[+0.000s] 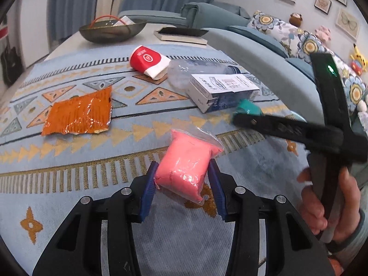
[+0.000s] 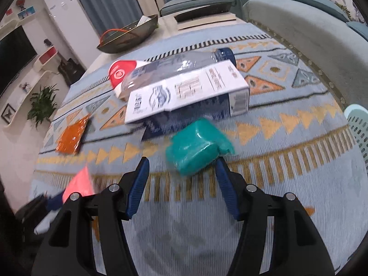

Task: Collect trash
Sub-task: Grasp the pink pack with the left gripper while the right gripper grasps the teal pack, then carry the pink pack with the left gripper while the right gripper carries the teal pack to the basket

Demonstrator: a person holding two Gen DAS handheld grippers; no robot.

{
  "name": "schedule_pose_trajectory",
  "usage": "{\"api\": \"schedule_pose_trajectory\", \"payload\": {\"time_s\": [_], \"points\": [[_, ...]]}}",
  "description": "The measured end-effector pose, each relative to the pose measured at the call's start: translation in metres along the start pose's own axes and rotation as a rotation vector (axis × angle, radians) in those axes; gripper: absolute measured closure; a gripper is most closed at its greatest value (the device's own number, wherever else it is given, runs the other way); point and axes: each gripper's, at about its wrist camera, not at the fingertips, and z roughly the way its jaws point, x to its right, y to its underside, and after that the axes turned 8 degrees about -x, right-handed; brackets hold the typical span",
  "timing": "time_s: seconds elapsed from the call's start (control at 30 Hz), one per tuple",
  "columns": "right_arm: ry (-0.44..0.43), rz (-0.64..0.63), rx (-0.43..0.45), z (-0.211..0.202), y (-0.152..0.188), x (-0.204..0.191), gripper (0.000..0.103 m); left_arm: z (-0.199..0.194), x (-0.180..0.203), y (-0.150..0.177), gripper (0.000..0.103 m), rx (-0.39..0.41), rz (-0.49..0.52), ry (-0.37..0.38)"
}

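Left wrist view: white box (image 1: 222, 89) bears blurred, unreadable print.

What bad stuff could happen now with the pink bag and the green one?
The pink bag is pinched only at its lower end by the left gripper, so its slippery plastic might slide out. The right gripper is open with the green bag off to one pad's side, so closing might just nudge it away.

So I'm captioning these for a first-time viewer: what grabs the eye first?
The pink packet squeezed between the left gripper fingers, low in the left wrist view. Next, the teal packet just ahead of the right gripper, whose fingers stand apart. Behind them the white carton lies on the patterned rug.
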Motion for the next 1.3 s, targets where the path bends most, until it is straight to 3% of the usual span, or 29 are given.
{"api": "schedule_pose_trajectory", "payload": {"time_s": [0.2, 0.27, 0.33, 0.47, 0.6, 0.77, 0.97, 1.17, 1.3], "points": [[0.078, -0.014, 0.008, 0.006, -0.005, -0.007, 0.048, 0.001, 0.003, 0.001, 0.061, 0.000, 0.014, -0.008], [0.090, -0.027, 0.010, 0.006, -0.003, -0.009, 0.061, 0.001, 0.002, 0.001, 0.061, 0.001, 0.009, -0.005], [0.084, -0.031, 0.018, 0.002, 0.000, -0.009, 0.065, 0.000, 0.002, 0.001, 0.061, 0.004, 0.002, -0.007], [0.092, -0.055, 0.091, -0.026, 0.010, -0.005, 0.065, -0.004, 0.006, -0.002, 0.061, 0.017, -0.016, 0.040], [0.111, -0.066, 0.174, -0.070, 0.019, 0.010, 0.065, -0.016, 0.035, -0.014, 0.061, 0.050, 0.041, 0.077], [0.200, -0.052, 0.272, -0.128, 0.025, 0.054, 0.065, -0.032, 0.092, -0.039, 0.061, 0.103, 0.144, 0.147], [0.318, 0.062, 0.308, -0.171, 0.038, 0.132, 0.065, -0.029, 0.163, -0.069, 0.061, 0.120, 0.231, 0.226], [0.383, 0.196, 0.286, -0.181, 0.048, 0.206, 0.065, 0.007, 0.229, -0.092, 0.061, 0.049, 0.274, 0.291], [0.380, 0.292, 0.252, -0.175, 0.058, 0.244, 0.065, 0.036, 0.259, -0.096, 0.061, -0.003, 0.289, 0.300]]}}
